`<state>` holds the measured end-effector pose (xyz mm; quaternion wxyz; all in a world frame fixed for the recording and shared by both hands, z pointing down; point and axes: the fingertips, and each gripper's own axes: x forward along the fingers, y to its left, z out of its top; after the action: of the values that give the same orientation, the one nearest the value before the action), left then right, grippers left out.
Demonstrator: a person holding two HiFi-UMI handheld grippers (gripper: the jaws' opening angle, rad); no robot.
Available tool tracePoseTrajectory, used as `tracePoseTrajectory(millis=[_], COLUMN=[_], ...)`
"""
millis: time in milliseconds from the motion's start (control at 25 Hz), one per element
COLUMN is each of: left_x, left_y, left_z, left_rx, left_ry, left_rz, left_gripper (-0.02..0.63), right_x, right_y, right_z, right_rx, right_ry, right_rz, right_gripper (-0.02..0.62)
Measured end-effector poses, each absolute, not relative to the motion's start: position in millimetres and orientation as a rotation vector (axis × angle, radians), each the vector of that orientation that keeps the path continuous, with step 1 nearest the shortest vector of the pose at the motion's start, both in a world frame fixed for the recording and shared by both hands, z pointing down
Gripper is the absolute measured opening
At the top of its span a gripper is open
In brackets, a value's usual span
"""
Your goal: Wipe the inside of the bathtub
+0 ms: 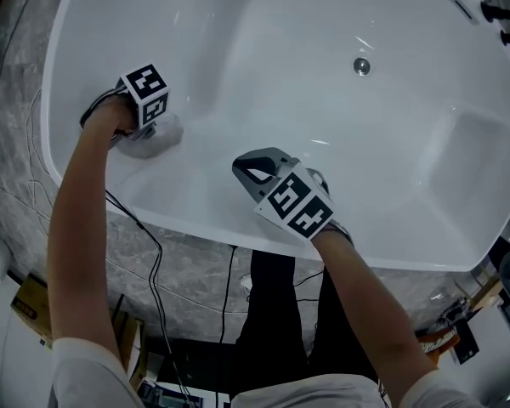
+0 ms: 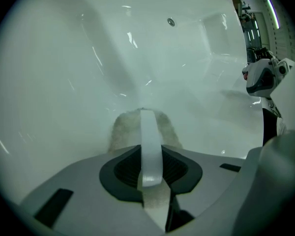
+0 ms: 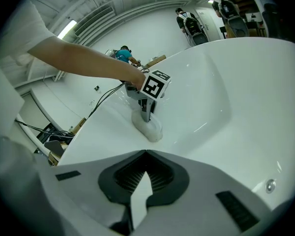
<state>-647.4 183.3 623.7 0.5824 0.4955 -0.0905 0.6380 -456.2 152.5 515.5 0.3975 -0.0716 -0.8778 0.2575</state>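
The white bathtub [image 1: 323, 24] fills the head view. My left gripper [image 1: 149, 131] presses a pale cloth [image 1: 155, 140] against the tub's sloping left wall, just inside the rim. In the left gripper view its jaws [image 2: 145, 113] are shut on the cloth [image 2: 123, 129], which spreads out past them on the wall. The right gripper view shows the same cloth [image 3: 148, 127] under the left gripper [image 3: 146, 113]. My right gripper [image 1: 248, 170] hovers over the near wall, to the right of the cloth and apart from it. Its jaws [image 3: 145, 153] are shut and hold nothing.
The drain [image 1: 362, 65] lies in the tub floor toward the far side. Dark tap fittings [image 1: 493, 11] stand on the far right rim. A grey marble surround [image 1: 17, 126] borders the tub, with cables [image 1: 153, 253] trailing over its near side.
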Motion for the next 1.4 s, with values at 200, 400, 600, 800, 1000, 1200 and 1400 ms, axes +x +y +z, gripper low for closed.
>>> tracePoseTrajectory(millis=[200,400,600,800,1000,1200,1400], left_x=[-601.4,-572.1,-536.4,-498.4,-470.3,-436.6,-403.1], left_y=[175.3,172.7,167.6,164.1,160.6,159.5,156.5], left_z=[627.4,629.4,623.7,621.1,614.5,611.8,606.6], left_rx=[1.205,1.25,1.291,1.329,1.373,1.405,1.431], left_ry=[-0.152,-0.13,-0.112,-0.072,-0.075,-0.05,-0.018], left_rz=[1.464,1.445,1.434,1.443,1.429,1.463,1.471], left_gripper=[0.097,0.095,0.097,0.095,0.097,0.095,0.097], right_x=[-426.0,-403.7,-377.0,-344.9,-324.7,-294.0,-258.7], right_y=[140.0,130.1,121.5,113.3,110.3,109.3,105.0], right_z=[522.1,532.2,535.0,542.6,549.2,556.6,555.4], right_rx=[-0.143,-0.101,-0.075,-0.043,-0.019,0.01,0.054], right_ry=[-2.208,-2.187,-2.172,-2.151,-2.128,-2.105,-2.097], right_rz=[0.667,0.665,0.656,0.658,0.667,0.672,0.681], right_gripper=[0.018,0.018,0.019,0.019,0.018,0.018,0.018])
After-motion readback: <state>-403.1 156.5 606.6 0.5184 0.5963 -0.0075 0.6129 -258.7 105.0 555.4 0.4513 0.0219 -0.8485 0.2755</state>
